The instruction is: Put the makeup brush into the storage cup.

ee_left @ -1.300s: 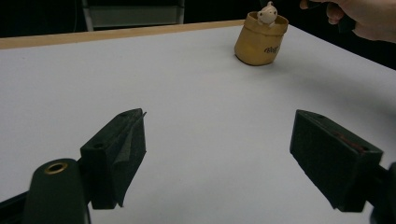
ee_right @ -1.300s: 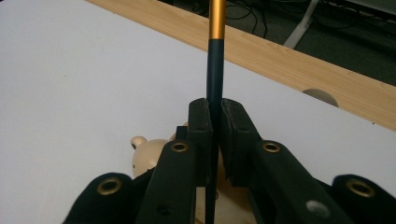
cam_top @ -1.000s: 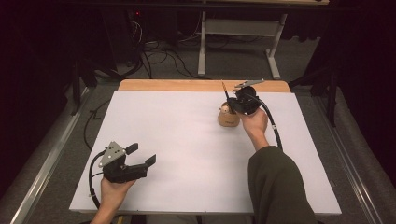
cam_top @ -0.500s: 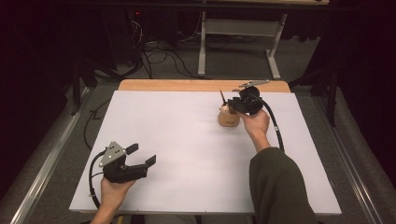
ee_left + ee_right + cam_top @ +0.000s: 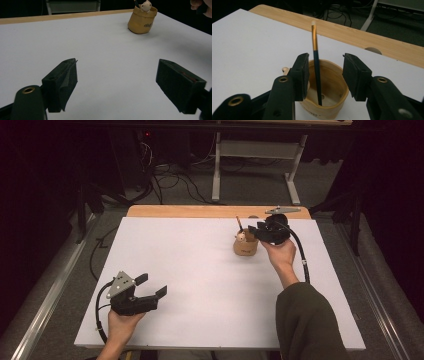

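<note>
A tan cup (image 5: 245, 246) stands at the table's far right, with a small pale animal figure (image 5: 241, 237) on its rim. A dark pencil (image 5: 239, 224) with a gold upper end stands tilted in the cup. My right gripper (image 5: 255, 231) hovers just right of the cup. In the right gripper view it is open (image 5: 325, 62) over the cup (image 5: 332, 100), and the pencil (image 5: 315, 62) rises between the jaws, close to the left one and apart from both. My left gripper (image 5: 152, 287) rests near the front left, wide open and empty (image 5: 116, 82), looking toward the cup (image 5: 142, 21).
A white sheet (image 5: 200, 270) covers the table, leaving a wooden strip (image 5: 190, 211) along the far edge with a round hole (image 5: 372, 50) in it. Beyond the table are floor cables (image 5: 175, 180) and a desk frame (image 5: 252, 150). A metal rail (image 5: 47, 300) runs along the left.
The pencil stands lower in the cup than a second ago. My right gripper has shifted slightly back to the right. The left gripper has not moved.
</note>
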{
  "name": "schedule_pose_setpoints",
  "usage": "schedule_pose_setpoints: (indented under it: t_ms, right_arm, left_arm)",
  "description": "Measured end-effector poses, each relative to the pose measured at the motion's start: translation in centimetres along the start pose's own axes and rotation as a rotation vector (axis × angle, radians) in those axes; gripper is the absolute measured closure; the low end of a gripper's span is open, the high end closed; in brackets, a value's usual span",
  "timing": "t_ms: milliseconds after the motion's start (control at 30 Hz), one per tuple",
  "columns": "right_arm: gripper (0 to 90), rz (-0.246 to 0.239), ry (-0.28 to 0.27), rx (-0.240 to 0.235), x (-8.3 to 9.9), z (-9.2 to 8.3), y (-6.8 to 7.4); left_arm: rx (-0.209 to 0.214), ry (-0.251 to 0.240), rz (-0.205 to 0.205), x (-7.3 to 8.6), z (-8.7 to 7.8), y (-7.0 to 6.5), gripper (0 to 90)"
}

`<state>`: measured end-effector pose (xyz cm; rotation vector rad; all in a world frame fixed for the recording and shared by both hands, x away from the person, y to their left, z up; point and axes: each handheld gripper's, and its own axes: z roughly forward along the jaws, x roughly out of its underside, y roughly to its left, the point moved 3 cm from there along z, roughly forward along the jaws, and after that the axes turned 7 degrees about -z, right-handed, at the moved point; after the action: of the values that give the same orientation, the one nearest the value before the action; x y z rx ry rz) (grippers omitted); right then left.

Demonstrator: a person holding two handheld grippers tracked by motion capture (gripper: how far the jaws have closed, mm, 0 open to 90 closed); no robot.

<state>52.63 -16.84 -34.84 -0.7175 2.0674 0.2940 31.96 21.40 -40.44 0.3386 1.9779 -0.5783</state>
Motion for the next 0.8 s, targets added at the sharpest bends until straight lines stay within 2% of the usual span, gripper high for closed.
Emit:
schedule_pose_setpoints:
  t_ms: [167,300,433,667,800]
  right_arm:
    - [53.0,-0.001,-0.008,-0.007,0.0,-0.5,0.3]
    - [51.2,-0.020,-0.008,-0.012,0.1,-0.8,0.6]
    - [50.0,-0.017,-0.028,-0.016,0.0,-1.3,0.6]
    - [49.4,-0.048,-0.019,-0.023,0.3,-2.2,0.7]
    - [49.2,-0.032,-0.029,-0.021,0.5,-2.6,0.3]
  left_arm:
    - [-0.001,-0.006,-0.003,0.0,-0.1,0.0,17.8]
    - [-0.002,-0.009,-0.002,0.0,-0.2,0.0,17.8]
    - [-0.004,-0.001,-0.002,0.0,0.0,0.1,17.8]
    - [-0.008,-0.007,-0.005,0.0,-0.2,0.2,18.0]
    - [-0.006,-0.006,-0.003,0.0,-0.1,0.1,18.0]
